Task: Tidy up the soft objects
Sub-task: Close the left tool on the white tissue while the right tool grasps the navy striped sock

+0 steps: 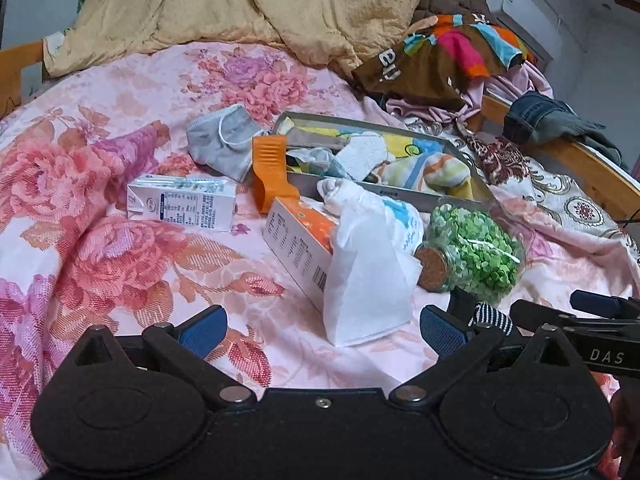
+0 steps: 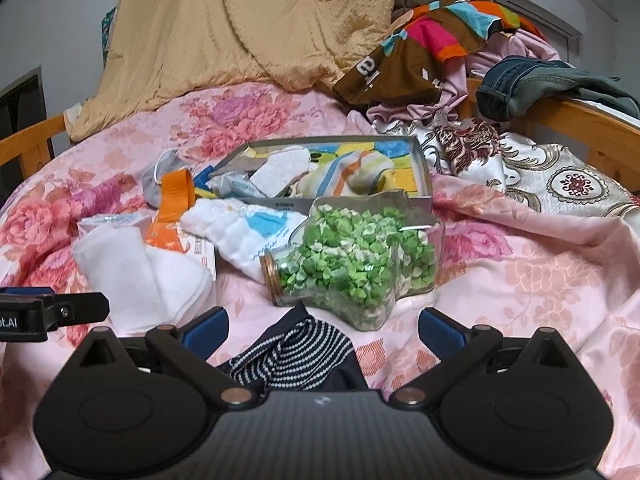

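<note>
A grey box on the bed holds striped socks and small cloths. My left gripper is open, and a folded white cloth lies just ahead between its fingers. A white towel with blue print rests against the box front. A grey face mask lies left of the box. My right gripper is open. A navy striped sock lies loose between its fingers, close to the base.
A corked jar of green paper stars lies on its side ahead of the right gripper. A milk carton, an orange box and an orange clip lie nearby. Clothes and a beige quilt are piled at the back.
</note>
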{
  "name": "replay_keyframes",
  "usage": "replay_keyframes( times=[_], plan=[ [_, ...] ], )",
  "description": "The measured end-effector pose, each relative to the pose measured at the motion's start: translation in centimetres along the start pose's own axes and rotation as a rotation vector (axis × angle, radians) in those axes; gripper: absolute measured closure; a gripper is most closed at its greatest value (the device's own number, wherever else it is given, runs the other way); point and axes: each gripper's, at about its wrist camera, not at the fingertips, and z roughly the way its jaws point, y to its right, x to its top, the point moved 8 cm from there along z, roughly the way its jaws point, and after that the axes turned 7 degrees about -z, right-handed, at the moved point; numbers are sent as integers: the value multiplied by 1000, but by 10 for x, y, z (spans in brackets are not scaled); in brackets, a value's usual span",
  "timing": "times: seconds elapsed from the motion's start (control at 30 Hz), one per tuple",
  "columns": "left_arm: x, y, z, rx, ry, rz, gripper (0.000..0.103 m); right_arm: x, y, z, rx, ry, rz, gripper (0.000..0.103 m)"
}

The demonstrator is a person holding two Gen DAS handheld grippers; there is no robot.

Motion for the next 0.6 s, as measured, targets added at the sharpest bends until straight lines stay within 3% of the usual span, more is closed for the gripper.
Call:
replay_keyframes(
  times=[0.33, 0.6],
  plan=[
    [-4, -1, 8, -2, -26, 8, 1, -11, 4, 12, 5, -69, 27, 0],
    [7, 6, 20, -47, -16, 33, 1, -22, -8, 25, 79, -118, 12, 0]
  ],
)
